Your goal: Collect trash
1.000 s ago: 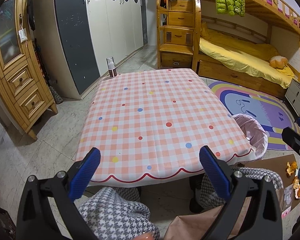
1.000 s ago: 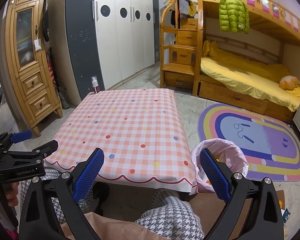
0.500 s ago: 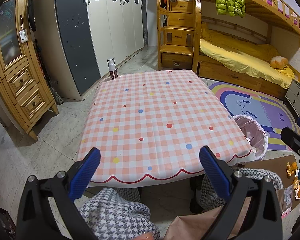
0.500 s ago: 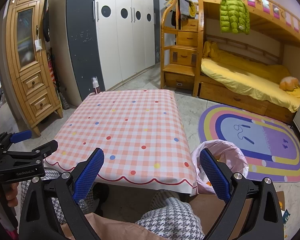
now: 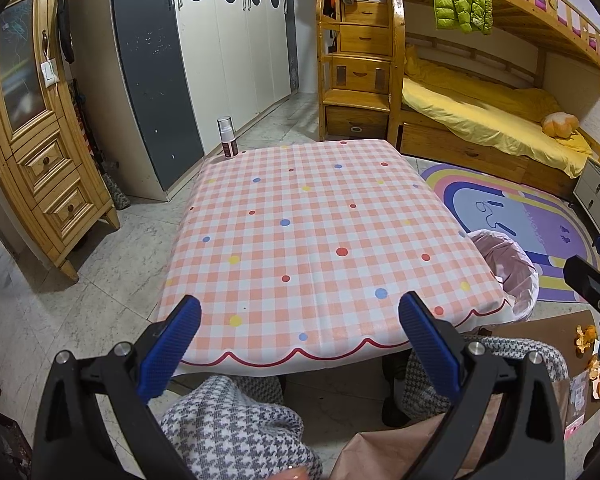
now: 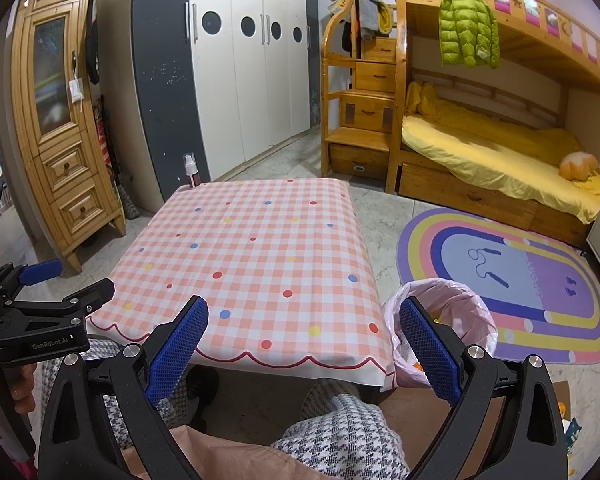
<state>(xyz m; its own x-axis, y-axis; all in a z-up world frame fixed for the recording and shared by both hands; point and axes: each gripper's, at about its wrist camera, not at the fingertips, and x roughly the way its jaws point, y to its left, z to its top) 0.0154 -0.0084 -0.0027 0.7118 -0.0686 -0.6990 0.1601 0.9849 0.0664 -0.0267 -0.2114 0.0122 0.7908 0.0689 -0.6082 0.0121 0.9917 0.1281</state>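
Both tongs, left (image 5: 298,326) and right (image 6: 302,330), gape wide and hold nothing, above the checked table's (image 5: 320,216) near edge.

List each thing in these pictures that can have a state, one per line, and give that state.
left gripper: open, holding nothing.
right gripper: open, holding nothing.
trash bin: pink liner open, on the floor beside the table, orange scraps inside.
spray bottle: upright, capped, at the table's far corner.
wardrobe: doors shut.
orange peels: lying on cardboard.
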